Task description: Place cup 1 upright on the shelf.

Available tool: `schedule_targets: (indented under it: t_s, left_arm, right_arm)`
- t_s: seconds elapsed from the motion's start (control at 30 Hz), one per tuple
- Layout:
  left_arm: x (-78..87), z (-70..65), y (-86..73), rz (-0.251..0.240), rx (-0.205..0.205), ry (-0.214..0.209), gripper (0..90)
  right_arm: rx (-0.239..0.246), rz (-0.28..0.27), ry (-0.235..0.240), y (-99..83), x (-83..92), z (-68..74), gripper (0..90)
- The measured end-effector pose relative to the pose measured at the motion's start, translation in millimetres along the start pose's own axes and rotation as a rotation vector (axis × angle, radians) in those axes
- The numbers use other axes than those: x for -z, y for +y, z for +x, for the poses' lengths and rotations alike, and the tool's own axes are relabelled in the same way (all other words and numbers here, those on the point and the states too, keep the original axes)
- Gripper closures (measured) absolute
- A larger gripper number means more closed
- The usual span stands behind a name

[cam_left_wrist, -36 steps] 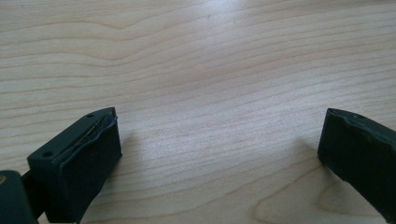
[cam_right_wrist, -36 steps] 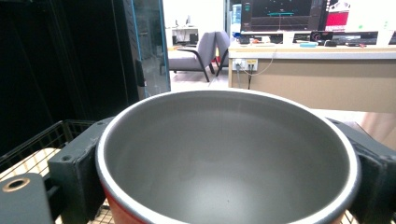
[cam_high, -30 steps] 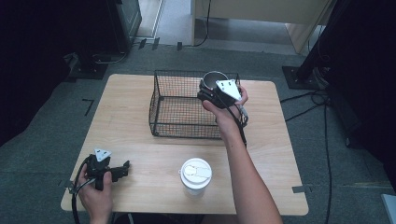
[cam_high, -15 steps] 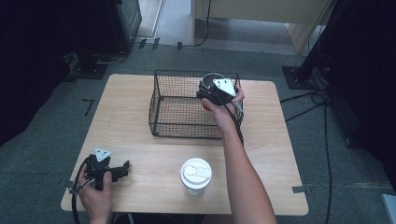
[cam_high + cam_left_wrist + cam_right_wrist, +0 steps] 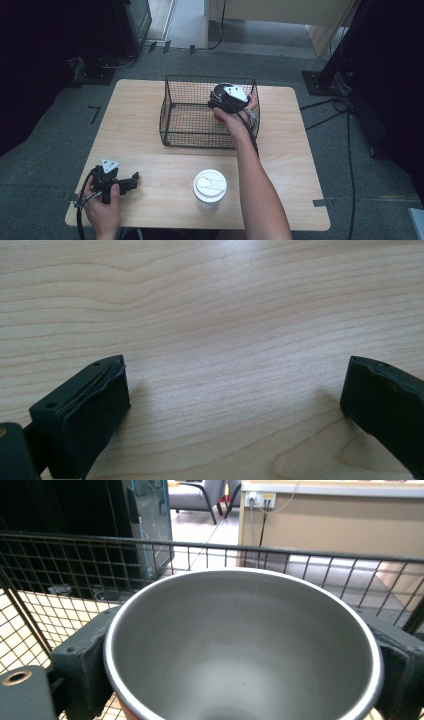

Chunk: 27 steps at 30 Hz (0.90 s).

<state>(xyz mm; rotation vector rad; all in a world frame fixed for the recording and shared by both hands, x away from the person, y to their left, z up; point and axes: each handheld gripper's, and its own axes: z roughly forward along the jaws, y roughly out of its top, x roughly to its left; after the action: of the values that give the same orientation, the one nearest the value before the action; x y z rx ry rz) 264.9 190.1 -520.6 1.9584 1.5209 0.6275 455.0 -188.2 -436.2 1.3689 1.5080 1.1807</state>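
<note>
My right gripper (image 5: 220,103) is shut on a metal cup (image 5: 240,645) with a grey inside and a red outside (image 5: 218,116). It holds the cup inside the black wire basket (image 5: 180,107), at the basket's right end, below the rim. In the right gripper view the jaws press on both sides of the cup, with the basket's far wall (image 5: 60,565) behind it. My left gripper (image 5: 131,181) lies on the table near the front left corner. Its jaws stand wide open (image 5: 235,395) with bare wood between them.
A white paper cup with a lid (image 5: 210,187) stands near the table's front edge, right of my left gripper. The wooden table (image 5: 135,125) sits on grey carpet, with cables and dark stands around it.
My right hand has sunk with the cup, from above the basket's rim down into its right end. The left gripper has stayed where it was.
</note>
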Motion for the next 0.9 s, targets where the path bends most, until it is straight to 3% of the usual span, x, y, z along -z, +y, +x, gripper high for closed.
schedule_targets:
  t_s: [0.37, 0.5, 0.9]
  left_arm:
    - [0.0, 0.0, 0.0, 0.000, 0.000, 0.000, 0.0]
    - [0.0, 0.0, 0.0, 0.000, 0.001, 0.000, 0.0]
    - [0.0, 0.0, 0.0, 0.000, 0.000, 0.000, 0.0]
  right_arm:
    - [0.020, 0.035, 0.001, -6.9, -4.5, 3.6, 6.4]
    - [0.018, 0.059, -0.016, -9.5, -6.3, 2.6, 6.2]
    - [-0.008, 0.078, -0.006, -8.1, -4.1, -0.1, 3.8]
